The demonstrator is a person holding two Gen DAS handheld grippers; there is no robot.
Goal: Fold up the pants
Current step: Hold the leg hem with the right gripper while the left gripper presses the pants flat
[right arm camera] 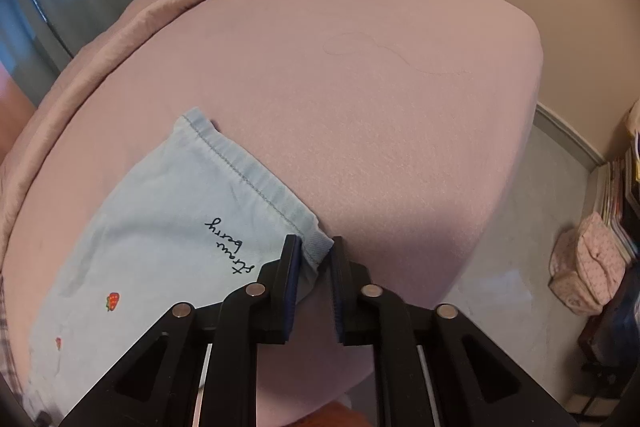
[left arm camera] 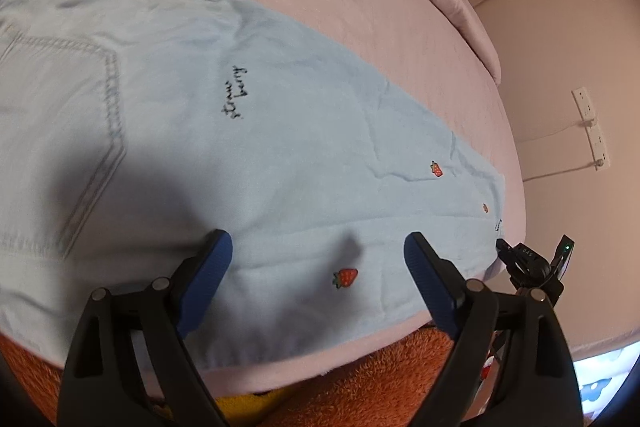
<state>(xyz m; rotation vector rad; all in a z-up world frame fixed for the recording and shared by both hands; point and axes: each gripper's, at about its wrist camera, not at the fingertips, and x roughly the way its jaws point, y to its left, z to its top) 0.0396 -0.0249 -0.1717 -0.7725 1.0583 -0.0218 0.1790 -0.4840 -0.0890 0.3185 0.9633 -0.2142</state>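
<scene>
Right hand-held gripper (right arm camera: 316,259) pinches the pants (right arm camera: 160,227) hem corner for folding over the bed (right arm camera: 360,87); left hand-held gripper (left arm camera: 318,251) hovers wide open, empty, above the leg

A: Warm, dim indoor light tints the pink fitted bed sheet (right arm camera: 360,107); a soft dark shadow falls across the pale blue denim pants (left arm camera: 280,147) near the bed's front edge.

B: Fisheye bending curves both views, with black vignetting at the corners. Blown-out glare shows at lower right in the left wrist view; edges smear slightly.
</scene>
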